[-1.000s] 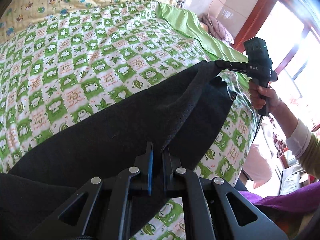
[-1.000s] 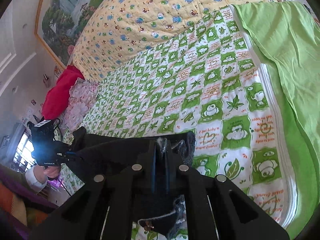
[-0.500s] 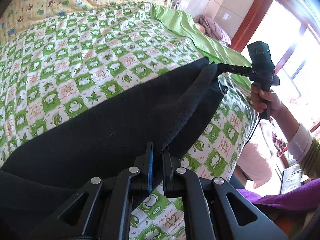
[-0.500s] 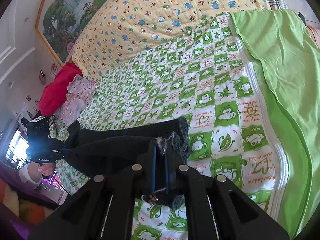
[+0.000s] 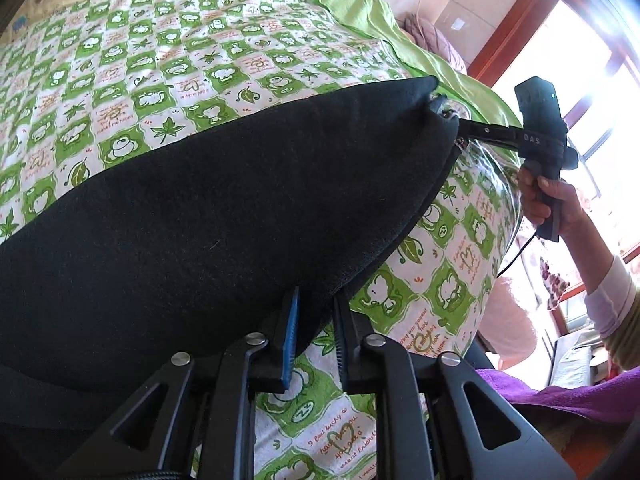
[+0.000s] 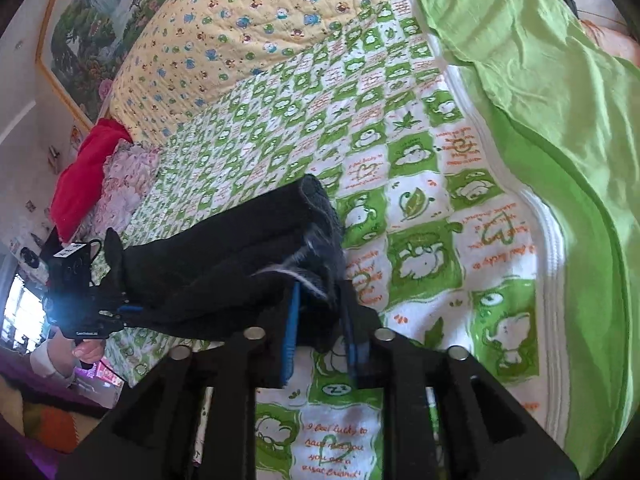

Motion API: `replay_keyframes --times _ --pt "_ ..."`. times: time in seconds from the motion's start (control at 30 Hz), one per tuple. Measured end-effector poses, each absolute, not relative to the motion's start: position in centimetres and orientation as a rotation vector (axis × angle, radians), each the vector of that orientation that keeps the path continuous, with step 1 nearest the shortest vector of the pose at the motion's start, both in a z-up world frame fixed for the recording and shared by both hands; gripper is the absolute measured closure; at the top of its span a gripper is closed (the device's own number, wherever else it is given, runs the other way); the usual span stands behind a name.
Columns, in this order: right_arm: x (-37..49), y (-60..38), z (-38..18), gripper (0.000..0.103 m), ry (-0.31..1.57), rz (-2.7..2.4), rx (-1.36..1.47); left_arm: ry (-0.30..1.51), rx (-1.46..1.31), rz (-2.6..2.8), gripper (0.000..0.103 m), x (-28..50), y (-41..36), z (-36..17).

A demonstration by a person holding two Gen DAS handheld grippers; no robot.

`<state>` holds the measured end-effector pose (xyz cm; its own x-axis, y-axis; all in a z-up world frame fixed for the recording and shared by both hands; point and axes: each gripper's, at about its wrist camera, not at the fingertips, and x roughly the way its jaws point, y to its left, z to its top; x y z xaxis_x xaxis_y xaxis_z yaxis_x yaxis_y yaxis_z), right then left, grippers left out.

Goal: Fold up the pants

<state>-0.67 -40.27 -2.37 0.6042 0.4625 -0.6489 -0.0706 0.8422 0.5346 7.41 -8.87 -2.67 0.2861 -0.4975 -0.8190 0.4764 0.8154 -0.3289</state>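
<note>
Mid-fold, by the look of it: 1 pair of black pants lying doubled lengthwise across the bed, long and narrow, stretched between the 2 claws near the bed's near edge. Left claw parted slightly, with the pants' edge sitting between the 2 fingers; looks slack rather than pinched, so probably letting go, though actual contact cannot be told for sure. Right claw likewise spread, with the bunched, fuzzy end of the pants lying in the gap and no clear squeeze on the cloth. Judged done: legs laid 1 on the other and the length set flat on the checked green cover. Judged left: at least 1 crosswise fold, end to end, to bring the strip down to a compact packet, then smoothing; the end at the right claw looks rumpled, with pale threads showing, and wants tidying first. Counted: 1 pair of pants; 2 claws, each seen from its own camera and again from the other's, each held by 1 hand; 1 bed; 1 checked green cover; 1 yellow quilt with small animals beyond it; 1 plain green sheet along the bed's side; 1 red cushion and 1 pink floral bundle at the far left in the right view; 1 framed landscape picture on the wall; 1 bright window behind the right hand.
</note>
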Motion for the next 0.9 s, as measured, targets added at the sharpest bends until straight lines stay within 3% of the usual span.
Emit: replay_keyframes --times 0.03,0.07,0.4,0.9 --pt "-1.2 -40.3 -2.1 0.056 0.871 0.292 0.481 1.104 -0.028 -0.654 0.078 7.3 -8.8 -2.6" --pt "-1.5 -40.3 -1.8 0.054 0.861 0.283 0.479 1.104 -0.035 -0.657 0.074 7.2 -8.7 -2.5" --pt "-2.4 -35.6 2.0 0.053 0.756 0.353 0.502 1.064 -0.131 -0.581 0.068 5.2 -5.7 -1.2" --pt "2.6 -22.5 1.1 0.053 0.825 0.646 0.538 0.951 -0.299 -0.337 0.067 2.9 6.0 1.9"
